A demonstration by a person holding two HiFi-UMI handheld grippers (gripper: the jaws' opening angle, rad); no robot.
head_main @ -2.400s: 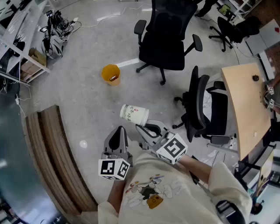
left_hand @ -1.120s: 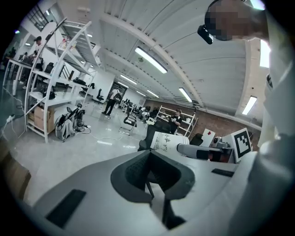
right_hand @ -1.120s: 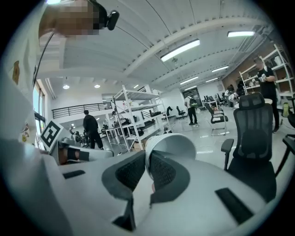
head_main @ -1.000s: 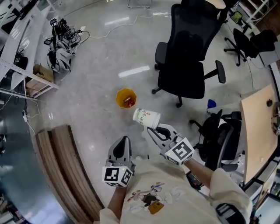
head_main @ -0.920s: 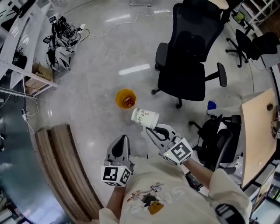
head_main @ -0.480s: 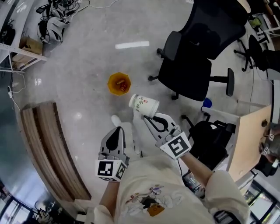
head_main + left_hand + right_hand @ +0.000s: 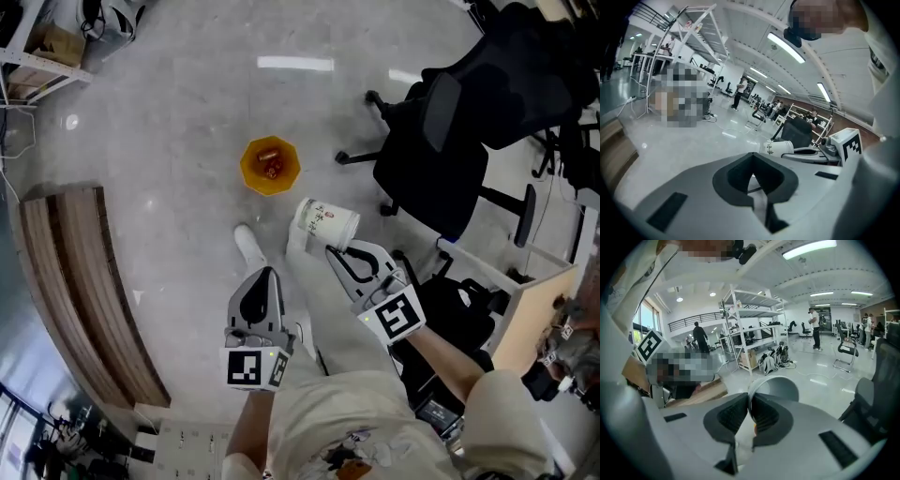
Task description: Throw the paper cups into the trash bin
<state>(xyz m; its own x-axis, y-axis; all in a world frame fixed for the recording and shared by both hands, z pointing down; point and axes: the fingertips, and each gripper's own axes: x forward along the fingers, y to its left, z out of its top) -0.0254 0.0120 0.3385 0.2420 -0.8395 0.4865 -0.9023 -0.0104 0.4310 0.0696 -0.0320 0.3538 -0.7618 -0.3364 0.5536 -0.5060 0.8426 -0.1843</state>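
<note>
The right hand-held gripper [image 7: 338,254] was clenched on the rim of a white paper cup [image 7: 323,223], one pad inside the mouth and one outside. In the right gripper view the pads [image 7: 761,414] hid the pinched wall, and only the cup's curved grey inside [image 7: 777,388] showed. The cup lay on its side just past the jaw tips, its base pointing away, near the yellow trash bin [image 7: 269,166] on the floor but not over it. Something reddish in the bin was too small to make out. The left hand-held gripper [image 7: 266,275] was clenched on nothing. A black office chair [image 7: 448,155] was cut off at the edge.
</note>
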